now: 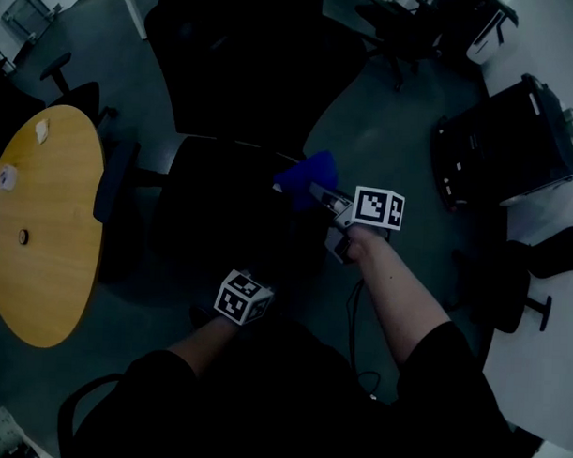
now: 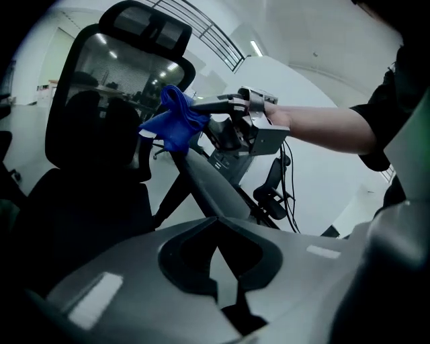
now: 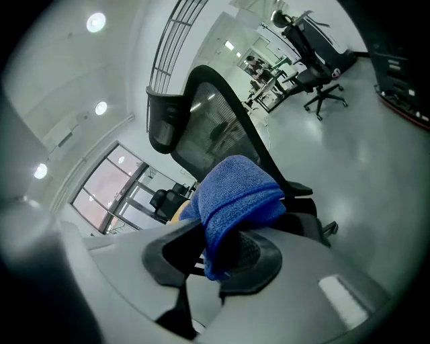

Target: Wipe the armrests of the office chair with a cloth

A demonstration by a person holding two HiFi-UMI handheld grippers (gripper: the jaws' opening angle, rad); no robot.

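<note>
The black office chair [image 1: 221, 212] stands right in front of me in the dim head view. A folded blue cloth [image 1: 307, 172] hangs from my right gripper [image 1: 318, 192], which is shut on it over the chair's right side. In the left gripper view the cloth [image 2: 176, 124] rests at the far end of a long grey armrest [image 2: 215, 185], beside the mesh backrest [image 2: 101, 101]. The right gripper view shows the cloth [image 3: 235, 191] draped over its jaws. My left gripper [image 2: 216, 228] is shut with nothing in it. Its marker cube [image 1: 242, 297] is low by the seat's near edge. The other armrest [image 1: 115, 180] is on the left.
A round wooden table [image 1: 38, 224] with small items stands close on the left. Black equipment [image 1: 515, 137] sits on the floor at the right, and a chair base [image 1: 523, 297] is nearer. More dark chairs stand at the back [image 1: 415, 31].
</note>
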